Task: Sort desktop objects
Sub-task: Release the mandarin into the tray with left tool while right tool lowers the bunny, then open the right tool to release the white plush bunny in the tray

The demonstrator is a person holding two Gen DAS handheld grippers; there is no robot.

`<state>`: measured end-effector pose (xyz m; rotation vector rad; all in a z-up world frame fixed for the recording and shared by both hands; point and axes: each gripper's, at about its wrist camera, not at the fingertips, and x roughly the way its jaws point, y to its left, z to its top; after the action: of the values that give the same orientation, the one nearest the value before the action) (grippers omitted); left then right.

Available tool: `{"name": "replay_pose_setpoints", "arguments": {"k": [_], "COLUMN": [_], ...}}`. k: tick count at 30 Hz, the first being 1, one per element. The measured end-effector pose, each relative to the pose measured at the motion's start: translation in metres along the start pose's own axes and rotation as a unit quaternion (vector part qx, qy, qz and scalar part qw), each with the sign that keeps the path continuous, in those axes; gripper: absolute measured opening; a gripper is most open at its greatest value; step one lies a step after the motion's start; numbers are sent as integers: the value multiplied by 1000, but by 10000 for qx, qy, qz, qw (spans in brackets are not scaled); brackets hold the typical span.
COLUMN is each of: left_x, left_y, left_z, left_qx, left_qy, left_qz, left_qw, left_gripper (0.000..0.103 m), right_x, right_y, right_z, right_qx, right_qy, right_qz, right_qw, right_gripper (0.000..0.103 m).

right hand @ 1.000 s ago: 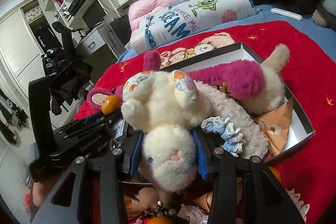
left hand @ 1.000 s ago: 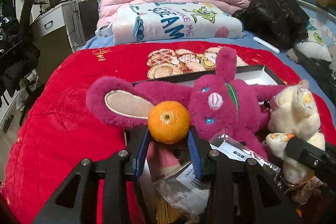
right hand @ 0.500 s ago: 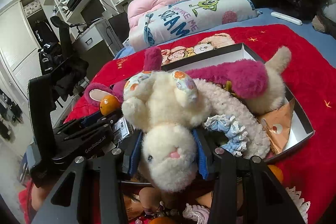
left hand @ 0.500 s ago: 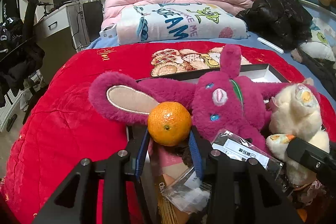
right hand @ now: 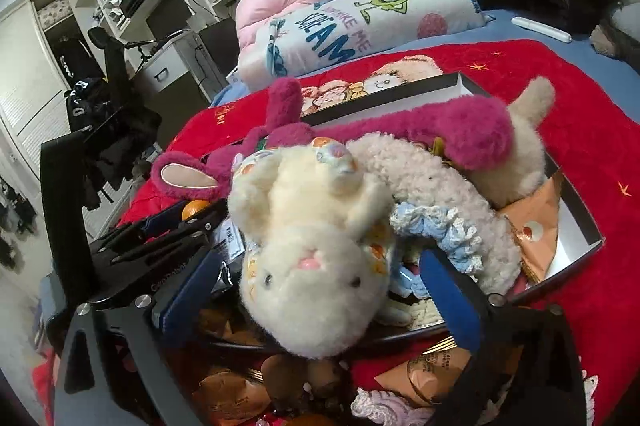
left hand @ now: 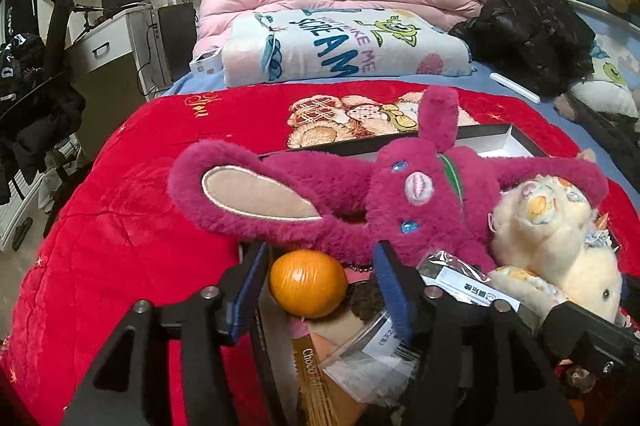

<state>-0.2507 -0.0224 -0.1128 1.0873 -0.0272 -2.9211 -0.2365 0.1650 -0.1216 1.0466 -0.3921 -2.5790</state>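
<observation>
An orange (left hand: 307, 283) lies loose between the fingers of my left gripper (left hand: 320, 286), which is open; the orange rests low in the box on packets. A magenta plush rabbit (left hand: 400, 198) lies across the black box (left hand: 516, 140) behind it. My right gripper (right hand: 316, 290) is open, its blue pads apart on either side of a cream plush rabbit (right hand: 316, 266) that lies head-down over the box's near edge. The cream rabbit also shows in the left wrist view (left hand: 560, 238). The left gripper's body (right hand: 160, 238) shows in the right wrist view with the orange (right hand: 194, 208).
The box (right hand: 576, 218) sits on a red blanket (left hand: 120, 226) on a bed. Snack packets (left hand: 452, 286), a brown pouch (right hand: 536, 222) and small items (right hand: 240, 394) crowd the box and its front. Folded bedding (left hand: 344, 46) lies behind; a desk (left hand: 112, 38) stands at left.
Both grippers have opened. The orange has dropped from the left fingers down into the box. The cream rabbit has been released from the right fingers and has sunk slightly.
</observation>
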Motion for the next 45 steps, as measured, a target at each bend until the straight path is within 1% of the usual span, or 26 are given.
{"name": "replay_pose_setpoints", "arguments": {"k": [2, 3, 4, 5, 6, 7, 9, 10, 11, 14, 18, 37, 45], "left_x": [-3, -5, -6, -8, -8, -9, -8, -7, -7, -8, -8, -7, -9], "left_y": [-3, -6, -8, -8, -6, -1, 8, 10, 11, 8, 8, 9, 13], "left_z": [2, 2, 3, 4, 4, 4, 3, 3, 3, 3, 3, 4, 5], "left_qx": [86, 155, 219, 237, 173, 56, -244, -316, -343, -242, -265, -245, -261], "left_qy": [-55, -99, -129, -150, -160, -170, -96, -70, -65, -103, -102, -108, -143], "left_qz": [-19, -16, 128, 398, 576, 482, 78, -17, -34, 65, -24, -18, -9], "left_qw": [9999, 9998, 9996, 9988, 9981, 9987, 9996, 9995, 9994, 9996, 9996, 9996, 9996], "left_gripper": [70, 78, 90, 96, 102, 102, 103, 103, 103, 103, 103, 103, 103], "right_x": [1, 1, 1, 1, 0, 0, -2, -3, -3, -2, -3, -4, -5], "right_y": [-1, -2, -3, -3, -4, -5, -9, -11, -11, -9, -12, -11, -4], "right_z": [0, 0, 0, 0, 0, 1, 2, 3, 3, 3, 4, 4, 4], "right_qx": [34, 67, 101, 123, 132, 151, 299, 387, 401, 318, 363, 362, 231], "right_qy": [6, 20, 22, 14, 9, 7, -7, -25, -22, -3, 0, 25, -38], "right_qz": [58, 111, 149, 163, 133, 167, 342, 386, 383, 281, 321, 337, 217], "right_qw": [10000, 9999, 9998, 9998, 9998, 9997, 9990, 9985, 9985, 9991, 9988, 9988, 9995], "right_gripper": [103, 103, 103, 103, 103, 103, 103, 103, 103, 103, 103, 103, 103]}}
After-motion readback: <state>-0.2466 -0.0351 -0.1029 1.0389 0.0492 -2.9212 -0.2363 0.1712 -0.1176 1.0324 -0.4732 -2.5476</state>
